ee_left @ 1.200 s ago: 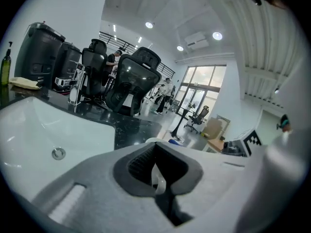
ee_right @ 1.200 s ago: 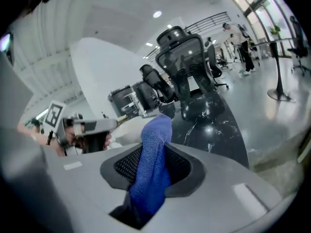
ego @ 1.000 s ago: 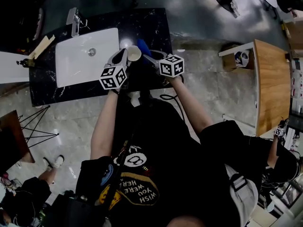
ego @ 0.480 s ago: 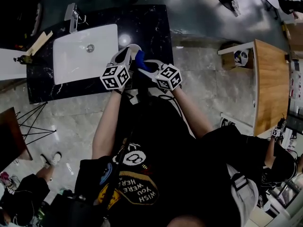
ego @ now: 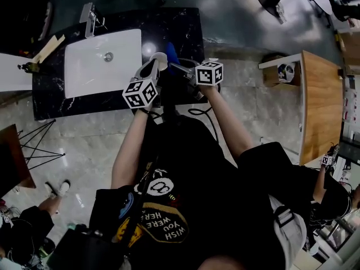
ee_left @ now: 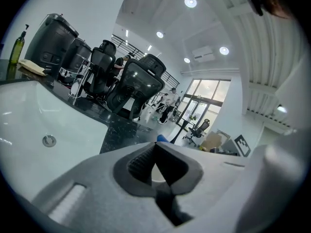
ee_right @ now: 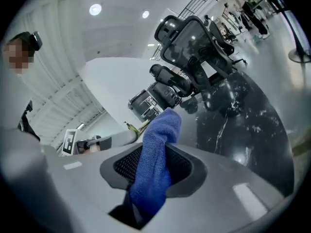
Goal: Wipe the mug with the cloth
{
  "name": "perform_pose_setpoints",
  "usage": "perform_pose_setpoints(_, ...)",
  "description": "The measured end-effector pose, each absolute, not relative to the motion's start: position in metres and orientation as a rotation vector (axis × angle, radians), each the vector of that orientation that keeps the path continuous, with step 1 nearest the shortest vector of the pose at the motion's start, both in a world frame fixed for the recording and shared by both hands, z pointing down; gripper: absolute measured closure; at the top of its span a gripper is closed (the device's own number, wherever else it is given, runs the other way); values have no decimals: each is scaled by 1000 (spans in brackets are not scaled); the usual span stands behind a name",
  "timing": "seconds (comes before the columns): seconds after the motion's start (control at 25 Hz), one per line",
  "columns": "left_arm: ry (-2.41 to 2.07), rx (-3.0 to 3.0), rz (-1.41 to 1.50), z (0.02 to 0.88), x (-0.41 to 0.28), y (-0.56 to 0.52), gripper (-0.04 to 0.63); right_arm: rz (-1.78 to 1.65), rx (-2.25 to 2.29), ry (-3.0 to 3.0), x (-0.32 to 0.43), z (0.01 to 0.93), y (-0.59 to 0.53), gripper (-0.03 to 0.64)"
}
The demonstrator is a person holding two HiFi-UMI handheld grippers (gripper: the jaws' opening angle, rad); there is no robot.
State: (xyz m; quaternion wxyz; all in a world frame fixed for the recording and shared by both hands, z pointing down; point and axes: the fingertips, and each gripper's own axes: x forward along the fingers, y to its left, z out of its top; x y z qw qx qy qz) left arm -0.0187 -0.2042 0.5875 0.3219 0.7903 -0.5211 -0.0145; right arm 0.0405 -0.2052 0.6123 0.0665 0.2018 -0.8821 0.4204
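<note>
The person holds a white mug (ego: 160, 58) in the left tongs (ego: 152, 66). The tongs are pinched shut on the mug, and a thin bit of its pale wall shows between the dark pads in the left gripper view. The right tongs (ego: 179, 69) are squeezed shut on a blue cloth (ee_right: 158, 159). A soft lump of the cloth sticks out past the tips. The mug is just beside the white sink (ego: 90, 72), on the side away from the soap bottle (ee_left: 17, 45), over the black surface (ego: 183, 30). The cloth is right next to the mug, on the mug's far side from the sink. From above, the two look like they touch, but it is hard to be sure. The job in hand looks like rubbing the mug with the cloth. To do it well, the left tongs should hold the mug tight so it cannot slip or spin. The right tongs should push the loose end of the cloth onto the mug and rub round it, inside and out. Only the soft cloth should touch the mug, not the hard tips. The rubbing should be gentle, because a hard push could knock the mug out of its thin grip and drop it onto the stone surface.
</note>
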Motion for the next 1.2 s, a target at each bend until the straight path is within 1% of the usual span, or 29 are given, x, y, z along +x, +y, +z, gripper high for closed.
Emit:
perform_pose_setpoints(0.12,-1368,2079,-49,587,-18,-206,591,1284,548,-2647,36,615,-173,491)
perform_pose_setpoints(0.32,-1380,2070,-57,588,-20,-204,591,1059,354,-2611,11,625,-119,491)
perform_pose_setpoints(0.4,-1387,2072,-47,588,-21,-204,591,1072,435,-2639,22,619,-135,491)
perform_pose_setpoints(0.52,-1396,2085,-29,587,-21,-205,591,1121,676,-2652,51,613,-186,491)
perform_pose_setpoints(0.6,-1398,2084,-32,587,-23,-205,591,1127,710,-2624,54,619,-215,491)
perform_pose_setpoints(0.68,-1396,2070,-45,588,-23,-204,591,1202,602,-2596,45,626,-224,489)
perform_pose_setpoints(0.76,-1392,2057,-56,589,-21,-201,591,1234,442,-2564,38,635,-213,502)
perform_pose_setpoints(0.92,-1388,2050,-69,589,-19,-201,591,1060,253,-2573,38,634,-168,491)
perform_pose_setpoints(1.08,-1391,2041,-80,590,-21,-203,591,906,34,-2604,19,623,-118,491)
perform_pose_setpoints(1.2,-1393,2037,-79,591,-25,-203,591,871,-55,-2562,16,629,-105,491)
